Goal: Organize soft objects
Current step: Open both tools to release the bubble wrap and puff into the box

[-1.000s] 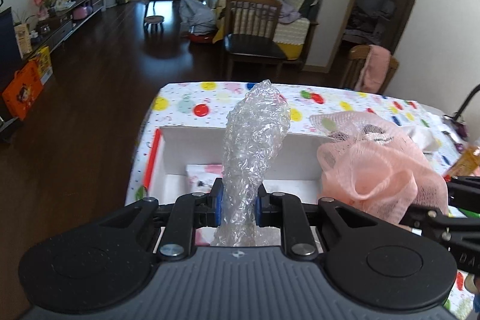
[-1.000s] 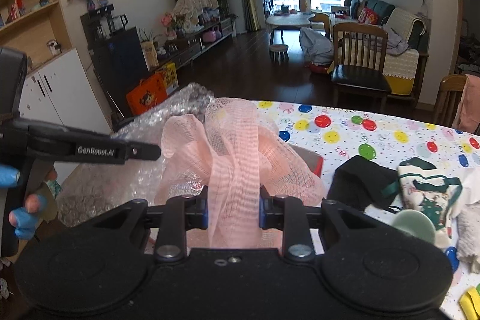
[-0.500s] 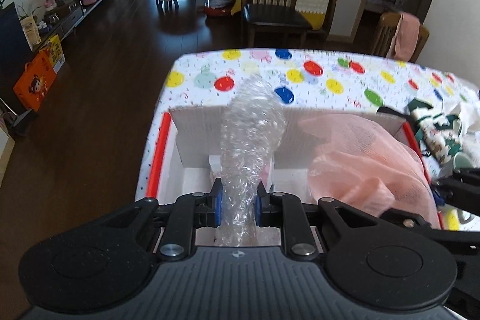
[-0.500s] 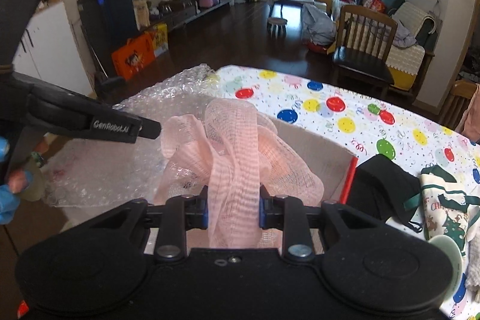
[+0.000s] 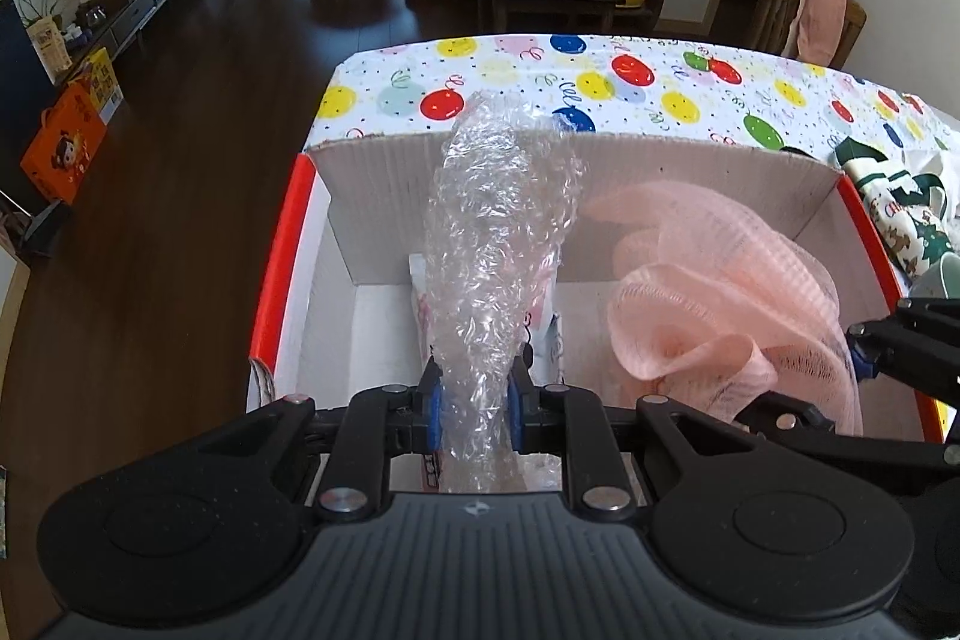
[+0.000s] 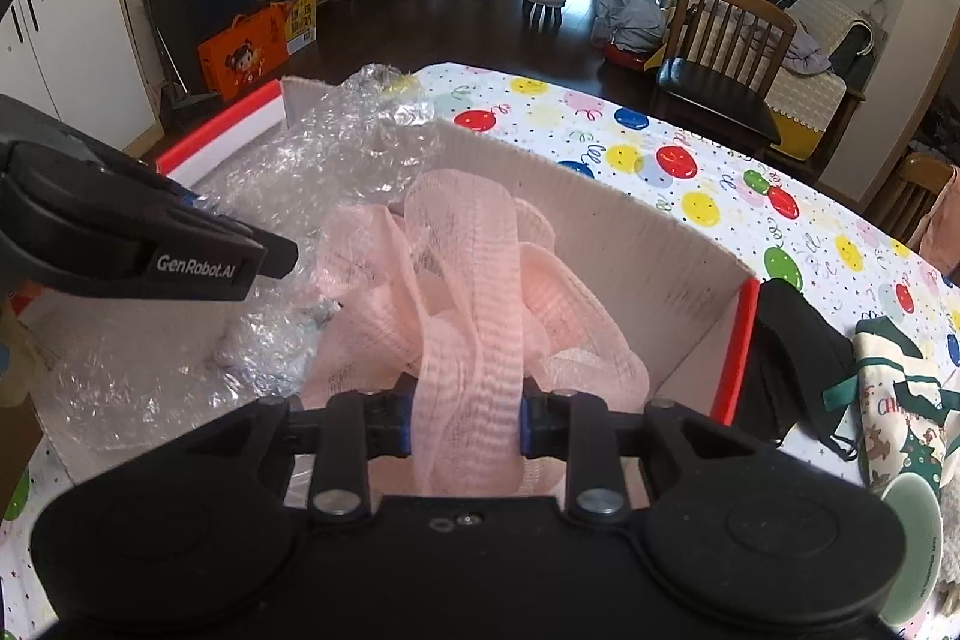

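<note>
Two handheld grippers hang side by side over an open cardboard box [image 5: 600, 172] with red-edged flaps, set on a surface [image 5: 660, 76] covered by a balloon-print cloth. The left gripper [image 5: 474, 409] is closed tight on a crumpled roll of bubble wrap [image 5: 498, 232], whose long axis runs straight forward from the fingers and out across the box's left half, its far tip reaching about to the back wall. The right gripper [image 6: 465, 424] is pinched on a bunched pink mesh cloth [image 6: 474, 280], which billows ahead of the fingers over the box's right half, just beside the bubble wrap and apparently brushing it. Both soft items sit above the box opening rather than on its floor; a small printed packet [image 5: 543, 316] already lies inside, beneath the bubble wrap. To the right of the box, on the surface, wait a black fabric piece [image 6: 798, 340], a green-and-white printed cloth [image 6: 900, 400] and a pale green cup [image 6: 912, 550]. Judging by the layout, the drop is almost directly below each gripper, so the coming move looks like a short descent and release, with neither hand needing to cross the other.
</note>
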`<state>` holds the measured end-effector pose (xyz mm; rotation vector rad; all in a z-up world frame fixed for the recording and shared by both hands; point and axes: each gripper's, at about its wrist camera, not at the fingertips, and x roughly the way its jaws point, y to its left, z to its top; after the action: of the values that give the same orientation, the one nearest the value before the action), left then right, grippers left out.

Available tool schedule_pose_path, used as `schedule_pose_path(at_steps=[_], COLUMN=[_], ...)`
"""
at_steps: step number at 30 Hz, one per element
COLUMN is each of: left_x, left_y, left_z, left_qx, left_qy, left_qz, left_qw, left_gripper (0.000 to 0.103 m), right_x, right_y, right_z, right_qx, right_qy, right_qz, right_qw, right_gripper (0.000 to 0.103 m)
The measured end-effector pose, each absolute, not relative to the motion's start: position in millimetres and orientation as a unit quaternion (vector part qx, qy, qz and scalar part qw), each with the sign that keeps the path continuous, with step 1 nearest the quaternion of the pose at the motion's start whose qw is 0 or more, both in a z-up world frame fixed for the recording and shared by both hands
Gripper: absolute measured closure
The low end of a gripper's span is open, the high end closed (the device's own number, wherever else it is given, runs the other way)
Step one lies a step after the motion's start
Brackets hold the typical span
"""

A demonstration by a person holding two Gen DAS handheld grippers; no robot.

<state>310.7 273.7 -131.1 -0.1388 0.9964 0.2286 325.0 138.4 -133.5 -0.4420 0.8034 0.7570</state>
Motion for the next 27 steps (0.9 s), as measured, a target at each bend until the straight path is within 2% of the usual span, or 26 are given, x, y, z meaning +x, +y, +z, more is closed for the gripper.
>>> schedule_pose_path(at_steps=[5, 8, 10, 11, 15, 20, 22, 27], left_x=[301, 295, 290, 287, 280, 271, 267, 257], left_y=[271, 268, 267, 266, 266, 266, 263, 255], left_z=[-130, -128, -125, -123, -115, -102, -96, -81], left_qx=[-0.064, -0.054, -0.047, -0.043, -0.043, -0.047, -0.042, -0.042], left_qy=[0.473, 0.468, 0.459, 0.45, 0.443, 0.43, 0.424, 0.408], left_qz=[0.103, 0.101, 0.105, 0.109, 0.11, 0.105, 0.101, 0.087], left_qw=[0.873, 0.876, 0.881, 0.885, 0.889, 0.896, 0.899, 0.908], left_gripper=[0.079, 0.067, 0.034, 0.032, 0.032, 0.032, 0.032, 0.032], right_x=[329, 331, 332, 333, 330, 326, 323, 319], right_y=[136, 134, 131, 130, 126, 117, 113, 97], right_z=[-133, -132, -131, -130, -126, -116, -111, -98], right_qx=[-0.198, -0.187, -0.18, -0.177, -0.169, -0.157, -0.152, -0.126], right_qy=[0.378, 0.379, 0.38, 0.379, 0.374, 0.363, 0.358, 0.351], right_qz=[0.354, 0.353, 0.353, 0.354, 0.353, 0.356, 0.358, 0.359], right_qw=[0.832, 0.834, 0.836, 0.837, 0.841, 0.847, 0.849, 0.856], right_gripper=[0.069, 0.063, 0.057, 0.053, 0.046, 0.027, 0.022, 0.019])
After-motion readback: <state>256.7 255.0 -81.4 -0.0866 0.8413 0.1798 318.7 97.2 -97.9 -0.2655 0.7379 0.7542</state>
